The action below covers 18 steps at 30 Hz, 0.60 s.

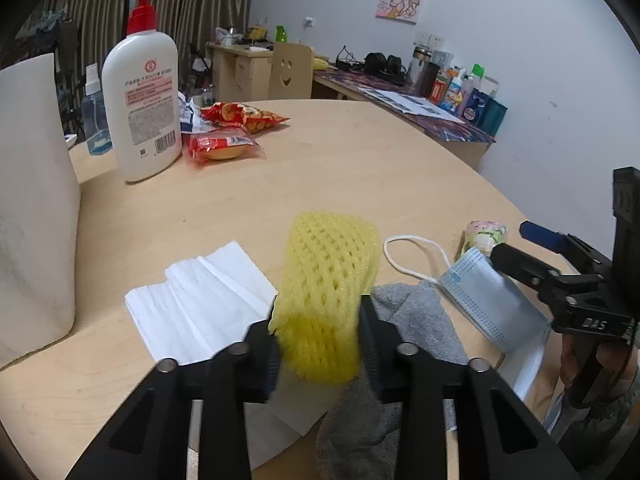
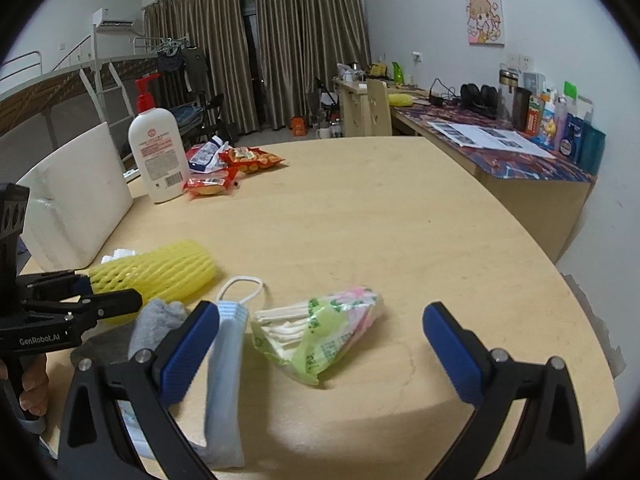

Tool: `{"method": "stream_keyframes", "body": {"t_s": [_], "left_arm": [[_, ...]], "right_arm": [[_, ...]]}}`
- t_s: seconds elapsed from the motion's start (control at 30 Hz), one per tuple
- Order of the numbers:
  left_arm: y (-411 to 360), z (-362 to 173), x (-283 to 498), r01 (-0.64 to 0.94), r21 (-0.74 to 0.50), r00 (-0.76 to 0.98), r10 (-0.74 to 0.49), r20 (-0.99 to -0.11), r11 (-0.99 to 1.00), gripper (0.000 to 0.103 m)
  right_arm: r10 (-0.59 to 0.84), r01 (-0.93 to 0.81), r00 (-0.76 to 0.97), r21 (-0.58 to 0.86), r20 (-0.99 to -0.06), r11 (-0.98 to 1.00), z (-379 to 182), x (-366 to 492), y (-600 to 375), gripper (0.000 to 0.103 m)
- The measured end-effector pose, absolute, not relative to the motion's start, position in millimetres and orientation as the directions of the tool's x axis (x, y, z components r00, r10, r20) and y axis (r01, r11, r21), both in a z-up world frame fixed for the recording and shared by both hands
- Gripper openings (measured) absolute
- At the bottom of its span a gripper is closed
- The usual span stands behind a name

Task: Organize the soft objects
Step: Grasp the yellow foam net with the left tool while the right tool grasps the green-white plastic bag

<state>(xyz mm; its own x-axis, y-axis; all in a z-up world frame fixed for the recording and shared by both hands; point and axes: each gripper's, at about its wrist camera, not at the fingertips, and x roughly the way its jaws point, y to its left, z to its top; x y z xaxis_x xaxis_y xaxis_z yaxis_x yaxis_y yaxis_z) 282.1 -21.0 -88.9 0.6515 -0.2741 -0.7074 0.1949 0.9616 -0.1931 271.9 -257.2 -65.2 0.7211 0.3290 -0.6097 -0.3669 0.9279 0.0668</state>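
- Left tool (image 1: pixel 320 344): your pads are closed on the near end of the yellow foam net (image 1: pixel 330 280); the rest of it rests on the worktop (image 1: pixel 360 168), between the tissue (image 1: pixel 200 300) on its left and the grey sock (image 1: pixel 416 312) on its right.
- Net: likely very light and springy, so it should crush under the pads. Judged from this, a hold across the end should do, and a hard squeeze gains nothing.
- Mask (image 1: pixel 476 292): it lies right of the sock, thin and limp, with one ear loop (image 1: pixel 412 252) spread out behind.
- Right tool (image 2: pixel 320 328): your jaws stand wide open and empty, around the tissue pack (image 2: pixel 320 332) without touching it.
- Views: only the right one shows the whole pack, soft and crinkly-looking; only the left shows the tissue laid flat.
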Motion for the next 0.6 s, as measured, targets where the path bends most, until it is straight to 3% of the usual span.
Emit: {"method": "stream_keyframes", "body": {"t_s": [0.17, 0.23, 0.3, 0.6], "left_arm": [[-19, -87, 280, 0.202, -0.207, 0.663, -0.289, -0.691, 0.957, 0.018], [-20, -86, 279, 0.206, -0.206, 0.665, -0.292, -0.687, 0.957, 0.018], [-21, -85, 277, 0.218, -0.205, 0.669, -0.298, -0.681, 0.954, 0.017], [-25, -80, 272, 0.258, -0.209, 0.678, -0.331, -0.657, 0.943, 0.015]], "right_arm": [[0.32, -0.357, 0.704, 0.074, -0.634, 0.931, -70, 280, -258, 0.096], [0.301, -0.345, 0.701, 0.062, -0.646, 0.936, -72, 282, -258, 0.079], [0.292, -0.337, 0.699, 0.06, -0.653, 0.94, -73, 284, -258, 0.072], [0.276, -0.313, 0.674, 0.074, -0.686, 0.947, -80, 288, -258, 0.07]]}}
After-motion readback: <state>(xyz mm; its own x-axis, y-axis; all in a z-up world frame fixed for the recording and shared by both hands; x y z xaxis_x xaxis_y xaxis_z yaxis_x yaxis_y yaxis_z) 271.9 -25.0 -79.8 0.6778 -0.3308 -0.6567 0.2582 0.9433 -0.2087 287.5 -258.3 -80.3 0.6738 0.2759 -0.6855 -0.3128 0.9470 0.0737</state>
